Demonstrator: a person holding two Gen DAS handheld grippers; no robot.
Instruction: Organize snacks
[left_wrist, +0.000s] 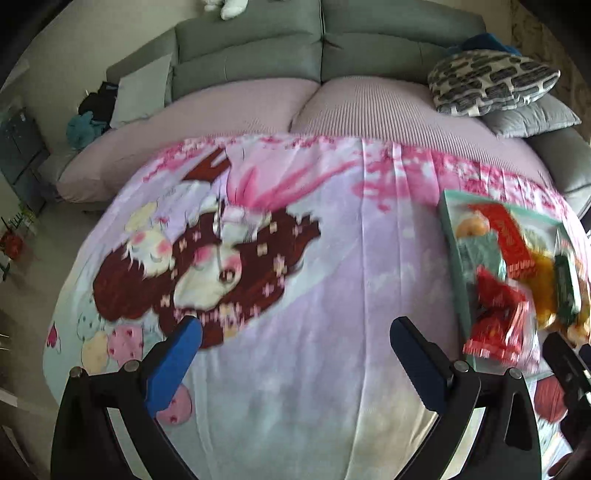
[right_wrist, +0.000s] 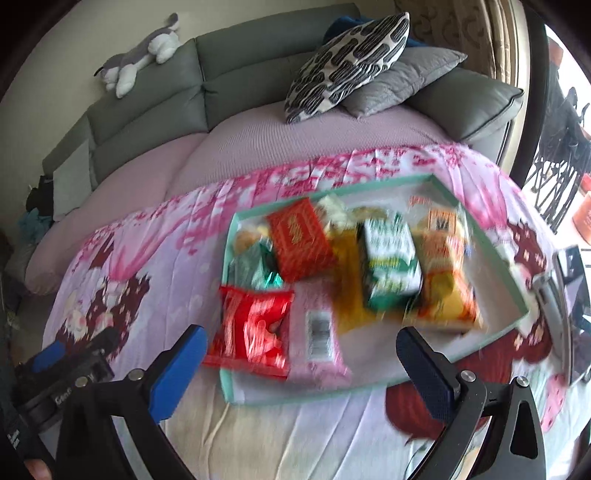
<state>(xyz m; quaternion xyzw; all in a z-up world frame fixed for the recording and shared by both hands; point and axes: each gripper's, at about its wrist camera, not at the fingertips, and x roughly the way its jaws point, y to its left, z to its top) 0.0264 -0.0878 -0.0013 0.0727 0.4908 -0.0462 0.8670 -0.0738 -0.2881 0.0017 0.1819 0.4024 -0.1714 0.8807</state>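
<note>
The snacks already sit gathered in a shallow mint-green cardboard tray (right_wrist: 524, 314) that lies on a pink cartoon-print cloth (right_wrist: 155, 258) spread over a flat surface in front of a grey sofa (right_wrist: 258, 66). Inside it lie a red foil packet (right_wrist: 255, 325), a pale pink wrapped bar (right_wrist: 317, 332), a red flat box (right_wrist: 301, 240), a green-and-white box (right_wrist: 391, 258) and an orange-yellow bag (right_wrist: 443, 273), overlapping loosely. No snack shows on the cloth outside the tray, so the collecting looks largely done; any tidier arrangement would be what is left. The right claw (right_wrist: 301, 354) hangs released and wide above the tray's near edge, gripping nothing. The left claw (left_wrist: 295, 350) is likewise spread wide and empty over bare cloth, well apart from the tray, which is off to its right
</note>
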